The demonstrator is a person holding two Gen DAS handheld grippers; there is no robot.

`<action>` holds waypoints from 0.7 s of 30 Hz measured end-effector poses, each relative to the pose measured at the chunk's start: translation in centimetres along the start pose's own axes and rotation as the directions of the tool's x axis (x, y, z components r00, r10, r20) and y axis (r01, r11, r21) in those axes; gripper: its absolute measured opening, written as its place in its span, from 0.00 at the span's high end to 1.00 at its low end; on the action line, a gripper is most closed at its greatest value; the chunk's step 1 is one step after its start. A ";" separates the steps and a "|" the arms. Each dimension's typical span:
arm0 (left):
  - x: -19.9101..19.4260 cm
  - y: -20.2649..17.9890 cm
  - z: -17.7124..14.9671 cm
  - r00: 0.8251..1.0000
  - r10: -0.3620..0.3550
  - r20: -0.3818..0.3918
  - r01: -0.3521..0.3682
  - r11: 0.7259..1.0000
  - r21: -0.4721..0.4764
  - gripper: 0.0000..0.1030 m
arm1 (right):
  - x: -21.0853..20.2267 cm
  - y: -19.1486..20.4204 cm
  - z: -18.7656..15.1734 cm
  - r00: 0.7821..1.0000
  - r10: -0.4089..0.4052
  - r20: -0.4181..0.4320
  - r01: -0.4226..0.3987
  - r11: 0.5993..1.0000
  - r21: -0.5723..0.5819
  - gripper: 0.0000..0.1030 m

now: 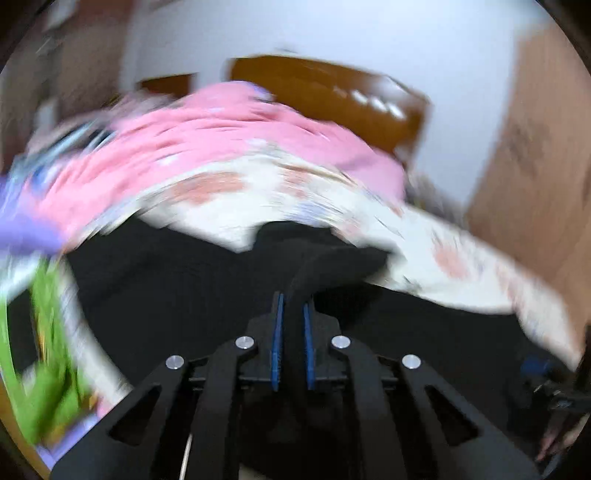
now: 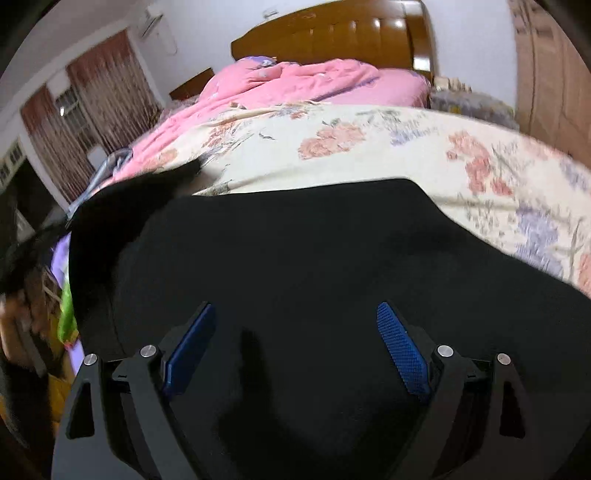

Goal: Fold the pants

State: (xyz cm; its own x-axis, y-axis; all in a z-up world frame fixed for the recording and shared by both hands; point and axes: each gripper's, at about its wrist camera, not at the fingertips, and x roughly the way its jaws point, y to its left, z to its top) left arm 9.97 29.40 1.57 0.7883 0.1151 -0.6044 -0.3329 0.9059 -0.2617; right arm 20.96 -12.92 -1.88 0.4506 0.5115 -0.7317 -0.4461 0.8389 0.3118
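Black pants (image 2: 295, 258) lie spread on a floral bedsheet (image 2: 369, 147). My left gripper (image 1: 293, 302) is shut on a raised fold of the black pants (image 1: 325, 266), which runs up between its blue pads; this view is motion-blurred. My right gripper (image 2: 295, 317) is open and empty, its blue pads (image 2: 402, 350) wide apart just above the flat pants. A lifted corner of the pants (image 2: 122, 206) shows at the left of the right wrist view.
A pink quilt (image 2: 295, 85) is heaped toward the wooden headboard (image 2: 332, 33). Green and purple items (image 1: 48, 332) hang at the left bed edge. A wooden wardrobe (image 2: 546, 74) stands at the right, curtains (image 2: 92, 110) at the left.
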 end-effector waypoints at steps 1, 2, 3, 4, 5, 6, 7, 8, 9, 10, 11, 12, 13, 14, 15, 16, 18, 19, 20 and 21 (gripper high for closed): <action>-0.3 3.1 -1.0 1.000 -0.022 -0.019 0.020 0.995 -0.102 0.89 | 0.0 -0.2 0.0 1.000 0.014 0.001 -0.014 1.000 0.011 0.15; 0.2 5.4 -1.9 0.998 -0.040 -0.058 0.030 0.985 -0.171 0.71 | 0.2 -0.2 0.1 1.000 0.017 0.002 -0.017 1.000 0.012 0.15; 1.0 7.3 -2.9 0.994 -0.039 -0.105 0.015 0.976 -0.219 0.54 | 0.2 -0.1 0.0 1.000 0.018 -0.001 -0.018 1.000 0.010 0.14; 1.4 9.3 -4.2 0.991 -0.040 -0.127 0.007 0.969 -0.248 0.41 | 0.3 0.0 0.0 1.000 0.017 -0.002 -0.017 1.000 0.006 0.14; 1.0 10.0 -4.7 0.992 -0.063 -0.110 0.034 0.968 -0.247 0.42 | 0.3 0.1 0.1 1.000 0.015 -0.003 -0.015 1.000 0.004 0.14; 0.2 9.8 -4.8 0.994 -0.040 -0.097 0.019 0.977 -0.210 0.39 | 0.4 0.2 0.0 1.000 0.013 -0.003 -0.013 1.000 0.002 0.14; -0.8 9.0 -4.7 0.996 0.036 -0.079 -0.047 0.988 -0.145 0.26 | 0.3 0.1 0.0 1.000 0.015 -0.002 -0.015 1.000 0.002 0.14; -1.7 7.9 -4.4 0.995 0.088 -0.037 -0.091 0.992 -0.085 0.24 | 0.4 -0.1 0.1 1.000 0.019 -0.001 -0.019 1.000 0.004 0.14; -2.6 6.5 -4.1 0.995 0.103 0.012 -0.103 0.995 -0.017 0.23 | 0.3 -0.2 0.1 1.000 0.031 0.001 -0.031 0.999 0.013 0.14; -3.6 3.9 -3.5 0.996 0.080 0.049 -0.085 0.990 0.109 0.18 | 0.4 -0.5 0.2 0.999 0.042 0.004 -0.042 0.999 0.022 0.14; -3.6 2.4 -3.2 0.995 0.077 0.060 -0.087 0.979 0.182 0.14 | 0.5 -0.6 0.3 0.999 0.046 0.006 -0.047 0.999 0.027 0.14; -3.5 0.4 -2.9 0.993 0.093 0.074 -0.109 0.956 0.271 0.14 | 0.6 -0.7 0.4 0.999 0.050 0.008 -0.050 0.998 0.031 0.14; -2.5 -2.3 -2.7 0.990 0.120 0.079 -0.142 0.908 0.395 0.14 | 0.6 -0.7 0.4 0.999 0.051 0.007 -0.051 0.998 0.030 0.14; -1.6 -3.9 -2.7 0.989 0.130 0.073 -0.149 0.868 0.473 0.14 | 0.6 -0.6 0.4 0.999 0.050 0.007 -0.050 0.998 0.029 0.14; -0.2 -5.8 -2.8 0.988 0.140 0.070 -0.155 0.813 0.561 0.14 | 0.6 -0.6 0.4 0.999 0.051 0.007 -0.051 0.998 0.029 0.14; 1.6 -7.9 -3.2 0.981 0.177 0.080 -0.185 0.728 0.660 0.14 | 0.6 -0.6 0.4 0.999 0.052 0.007 -0.052 0.998 0.030 0.14; 3.8 -9.9 -3.3 0.973 0.218 0.078 -0.201 0.628 0.751 0.14 | 0.7 -0.7 0.5 0.998 0.056 0.008 -0.056 0.998 0.034 0.14; 5.2 -10.9 -3.5 0.969 0.234 0.083 -0.208 0.578 0.789 0.14 | 0.6 -0.7 0.5 0.998 0.057 0.008 -0.057 0.998 0.035 0.14; 6.4 -11.6 -3.2 0.964 0.250 0.090 -0.216 0.544 0.811 0.15 | 0.6 -0.7 0.5 0.998 0.057 0.008 -0.057 0.998 0.035 0.14; 7.6 -12.1 -3.3 0.958 0.267 0.102 -0.229 0.505 0.832 0.19 | 0.7 -0.7 0.5 0.998 0.057 0.008 -0.057 0.998 0.035 0.14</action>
State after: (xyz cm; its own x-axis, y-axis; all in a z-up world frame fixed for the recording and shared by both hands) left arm 18.30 17.98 -2.31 0.7193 0.3933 -0.5726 0.0822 0.7703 0.6324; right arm 21.93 -13.05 -2.29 0.4307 0.5602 -0.7076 -0.4443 0.8140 0.3741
